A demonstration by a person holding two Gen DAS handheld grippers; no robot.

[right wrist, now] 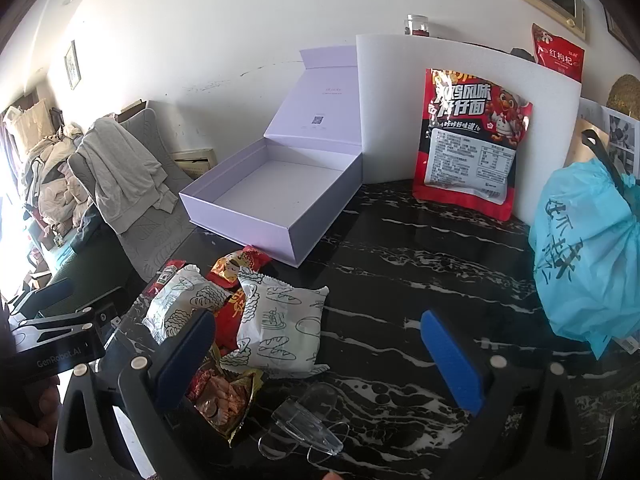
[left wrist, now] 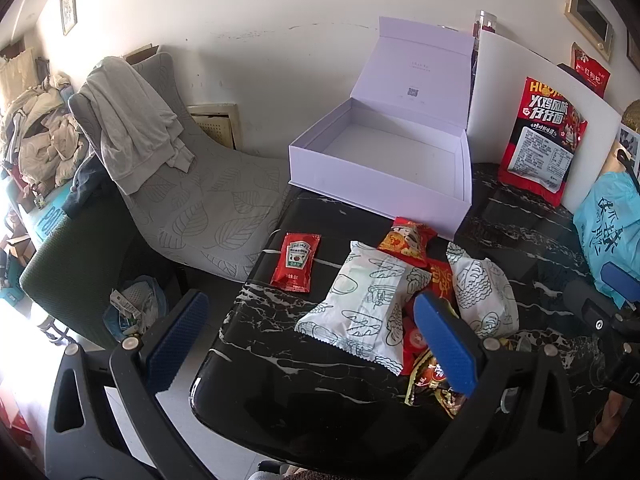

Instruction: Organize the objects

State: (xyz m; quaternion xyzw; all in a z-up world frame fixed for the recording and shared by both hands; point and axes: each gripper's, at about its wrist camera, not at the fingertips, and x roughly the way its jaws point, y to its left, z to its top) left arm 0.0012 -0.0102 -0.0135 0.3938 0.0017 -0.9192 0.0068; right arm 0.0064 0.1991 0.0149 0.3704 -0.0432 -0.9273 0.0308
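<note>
An open lilac box [left wrist: 384,160] [right wrist: 276,196] stands empty at the back of the black marble table [left wrist: 280,368] [right wrist: 400,264], lid raised. In front of it lies a pile of snacks: two white bread packets [left wrist: 364,304] [left wrist: 484,292] [right wrist: 280,324] [right wrist: 180,300], red packets [left wrist: 408,240] [right wrist: 236,264], a ketchup sachet [left wrist: 296,262] and a gold-edged packet [right wrist: 224,400]. My left gripper [left wrist: 312,344] hovers open over the pile's near side. My right gripper [right wrist: 320,360] is open above the table, right of the pile, holding nothing.
A large red noodle bag [left wrist: 540,140] [right wrist: 472,140] leans on a white board [right wrist: 384,100]. A blue plastic bag [right wrist: 584,248] [left wrist: 608,228] sits at the right. A clear plastic clip [right wrist: 308,424] lies near me. A grey chair [left wrist: 192,192] with clothes stands left of the table.
</note>
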